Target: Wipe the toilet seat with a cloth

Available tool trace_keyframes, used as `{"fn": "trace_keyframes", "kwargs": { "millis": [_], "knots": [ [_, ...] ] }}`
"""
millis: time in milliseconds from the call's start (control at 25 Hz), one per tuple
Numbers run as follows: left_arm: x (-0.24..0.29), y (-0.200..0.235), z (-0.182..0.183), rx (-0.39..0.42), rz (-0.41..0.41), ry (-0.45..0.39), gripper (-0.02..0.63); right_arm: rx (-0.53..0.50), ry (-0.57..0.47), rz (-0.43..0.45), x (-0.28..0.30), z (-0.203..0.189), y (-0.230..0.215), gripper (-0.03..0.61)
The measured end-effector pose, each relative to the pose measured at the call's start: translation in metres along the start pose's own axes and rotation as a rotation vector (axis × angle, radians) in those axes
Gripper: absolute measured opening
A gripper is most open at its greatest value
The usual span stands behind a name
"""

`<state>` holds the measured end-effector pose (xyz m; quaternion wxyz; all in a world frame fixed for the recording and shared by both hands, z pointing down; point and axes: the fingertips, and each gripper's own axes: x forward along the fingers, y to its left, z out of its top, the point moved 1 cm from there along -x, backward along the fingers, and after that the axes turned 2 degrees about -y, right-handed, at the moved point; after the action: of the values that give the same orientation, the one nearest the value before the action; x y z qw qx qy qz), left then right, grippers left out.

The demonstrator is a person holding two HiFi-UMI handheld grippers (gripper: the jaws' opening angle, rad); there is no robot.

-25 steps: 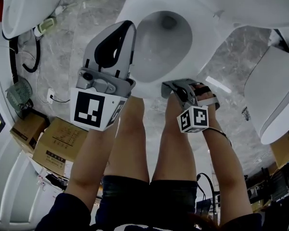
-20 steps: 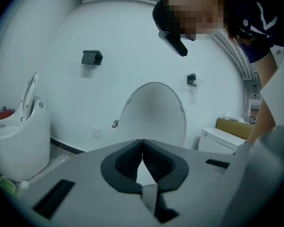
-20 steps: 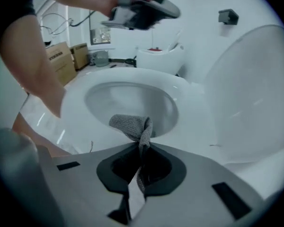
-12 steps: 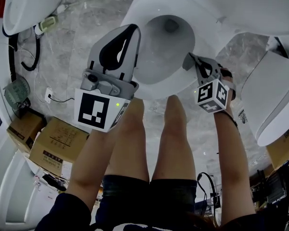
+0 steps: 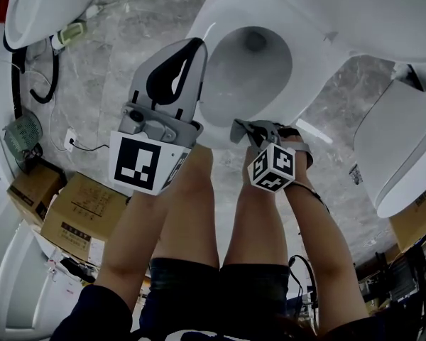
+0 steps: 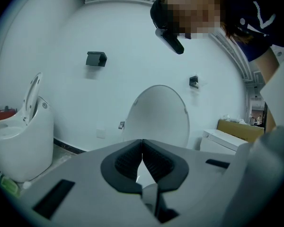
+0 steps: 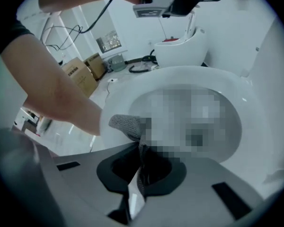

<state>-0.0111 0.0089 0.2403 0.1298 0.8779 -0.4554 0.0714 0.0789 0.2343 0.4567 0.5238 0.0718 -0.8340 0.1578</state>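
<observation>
2 brown cardboard boxes (image 5: 77, 224) on grey marbled floor (image 5: 110, 84); round wire-grille thing (image 5: 21, 137), maybe a fan, beside them; black cable loop (image 5: 17, 84) above.

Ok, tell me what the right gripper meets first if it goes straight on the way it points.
Probably the toilet rim: the right gripper is shut on a grey cloth whose free end pokes ahead over it, so the cloth would press there first. Depth is unclear.

Two grippers: left gripper (image 5: 197, 42), right gripper (image 5: 236, 130). One grey cloth (image 7: 128, 124). Three white toilets: central toilet (image 5: 216, 23), upper-left toilet (image 5: 42, 6), right-hand toilet (image 5: 405, 148). Two cardboard boxes at left: smaller box (image 5: 30, 189), larger box (image 5: 82, 222). One fan (image 5: 25, 137).
</observation>
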Motion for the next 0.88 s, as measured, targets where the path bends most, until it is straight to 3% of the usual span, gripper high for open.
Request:
{"fn": "trace_keyframes", "kwargs": {
  "millis": [280, 400, 520, 760, 880],
  "knots": [
    [-0.002, 0.006, -0.001, -0.003, 0.004, 0.002, 0.020, -0.053, 0.122, -0.244, -0.031, -0.038, -0.150, 0.035],
    [-0.001, 0.007, -0.002, -0.007, 0.009, 0.003, 0.020, -0.062, 0.134, -0.287, -0.039, -0.037, -0.171, 0.035],
    [-0.001, 0.012, -0.002, -0.015, 0.017, 0.005, 0.020, -0.029, 0.151, -0.237, -0.030, -0.035, -0.145, 0.035],
    [0.006, 0.021, -0.001, -0.020, 0.026, 0.006, 0.020, 0.008, 0.095, 0.026, 0.008, 0.005, -0.025, 0.035],
    [0.010, 0.022, 0.000, -0.020, 0.029, 0.003, 0.020, -0.034, 0.090, 0.104, 0.015, 0.017, -0.002, 0.035]
  ]
}}
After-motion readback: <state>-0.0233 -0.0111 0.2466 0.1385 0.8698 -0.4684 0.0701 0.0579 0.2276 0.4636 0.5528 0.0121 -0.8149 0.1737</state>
